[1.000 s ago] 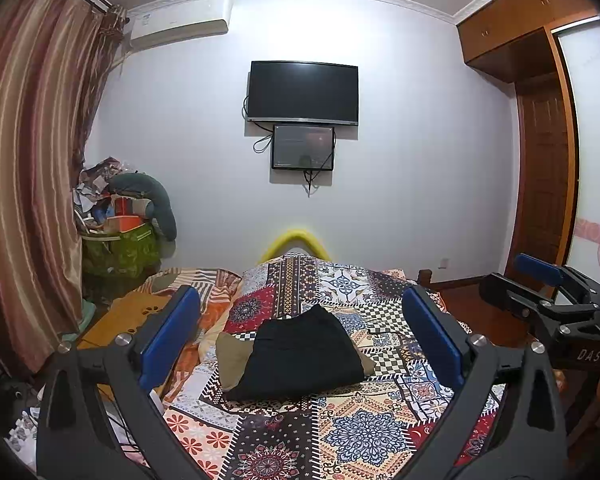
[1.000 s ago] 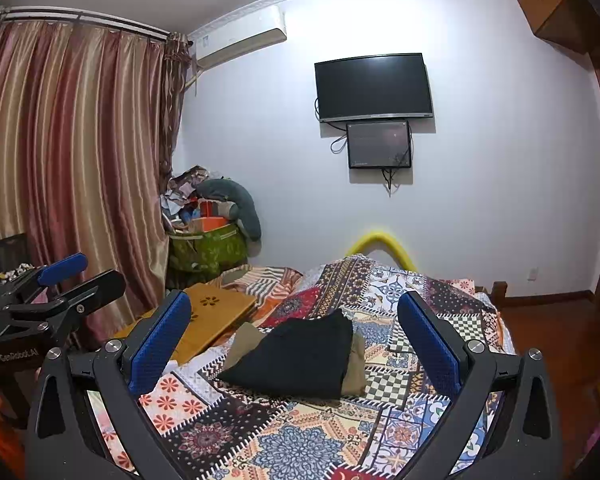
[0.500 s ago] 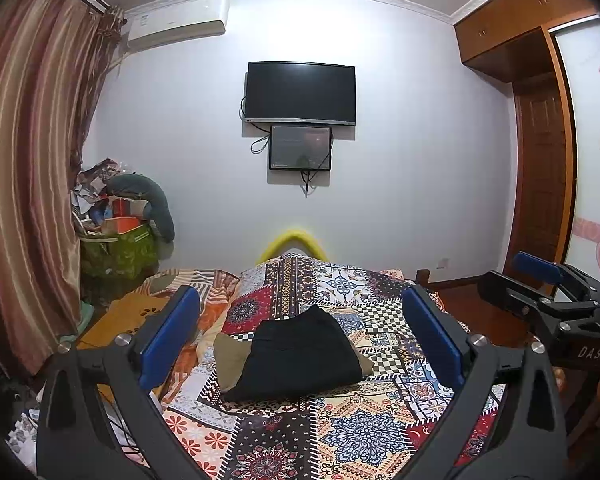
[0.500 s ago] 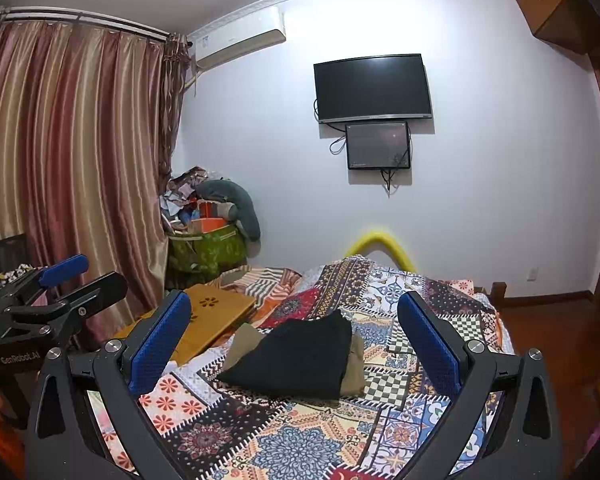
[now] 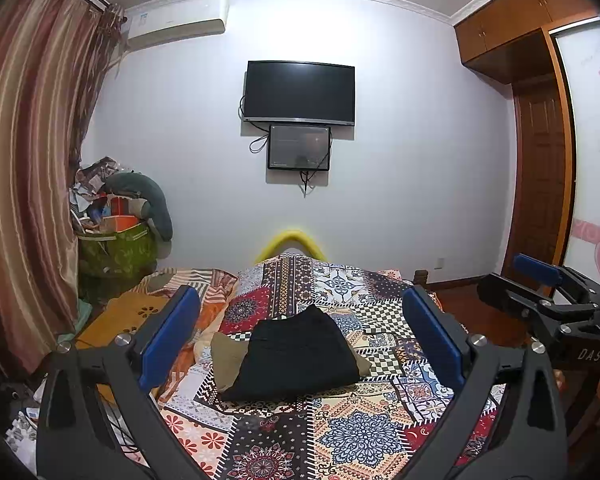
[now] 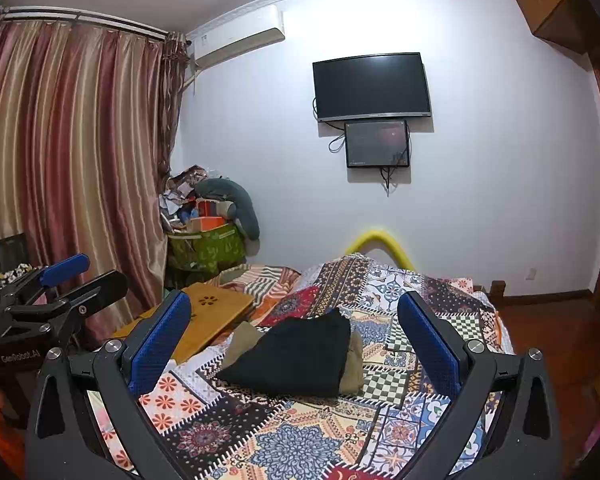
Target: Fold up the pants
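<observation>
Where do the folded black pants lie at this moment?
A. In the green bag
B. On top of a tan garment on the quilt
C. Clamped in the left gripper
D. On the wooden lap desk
B: the black pants rest on a tan garment on the patchwork quilt; both grippers are open and hold nothing.

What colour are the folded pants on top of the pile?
Black pants, lying on an olive-tan garment; clearest in the left wrist view.

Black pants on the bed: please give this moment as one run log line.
black pants: folded, on khaki garment | bed: patterned cover | left claw: open, empty | right claw: open, empty
</observation>
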Demonstrator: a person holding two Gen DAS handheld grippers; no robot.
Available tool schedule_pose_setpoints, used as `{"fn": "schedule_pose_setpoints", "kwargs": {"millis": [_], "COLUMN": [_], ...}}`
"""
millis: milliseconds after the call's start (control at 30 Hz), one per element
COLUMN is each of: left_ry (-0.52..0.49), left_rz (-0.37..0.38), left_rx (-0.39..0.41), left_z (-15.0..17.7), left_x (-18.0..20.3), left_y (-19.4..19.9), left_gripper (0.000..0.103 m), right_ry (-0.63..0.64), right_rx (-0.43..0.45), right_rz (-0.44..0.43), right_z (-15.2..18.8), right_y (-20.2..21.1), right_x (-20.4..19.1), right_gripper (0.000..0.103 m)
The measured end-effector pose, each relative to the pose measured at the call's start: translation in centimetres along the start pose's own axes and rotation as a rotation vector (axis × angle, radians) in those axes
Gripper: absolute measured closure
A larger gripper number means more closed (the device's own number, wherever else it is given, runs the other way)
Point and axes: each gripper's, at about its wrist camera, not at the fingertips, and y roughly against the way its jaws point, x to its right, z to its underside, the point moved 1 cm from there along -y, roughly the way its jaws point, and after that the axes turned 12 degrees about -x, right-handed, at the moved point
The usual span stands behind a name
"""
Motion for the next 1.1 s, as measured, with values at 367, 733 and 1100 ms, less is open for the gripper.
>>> {"fn": "schedule_pose_setpoints", "kwargs": {"millis": [367,733,1100], "left_ry": [-0.006,-0.016,-0.023], "left_rz": [0.026,0.038,0.047], "left_rx": [-0.015,-0.018,-0.027], "left_z": [-0.06,0.19,0.32], "left_x": [0.04,0.01,-0.06], "left_y": [-0.29,-0.28,-0.58], "left_gripper": [0.001,0.001,0.001], "right_ry": [-0.001,-0.005,-0.009], "right_rx": [0.001,-0.002,-0.004], "right_rz": [0.001,0.000,0.000], "right_z": [-0.03,-0.07,-0.06], "right_y": [-0.08,-0.19,-0.18], "right_x": [0.14,0.31,0.33], "right_gripper": [0.000,0.000,0.000]}}
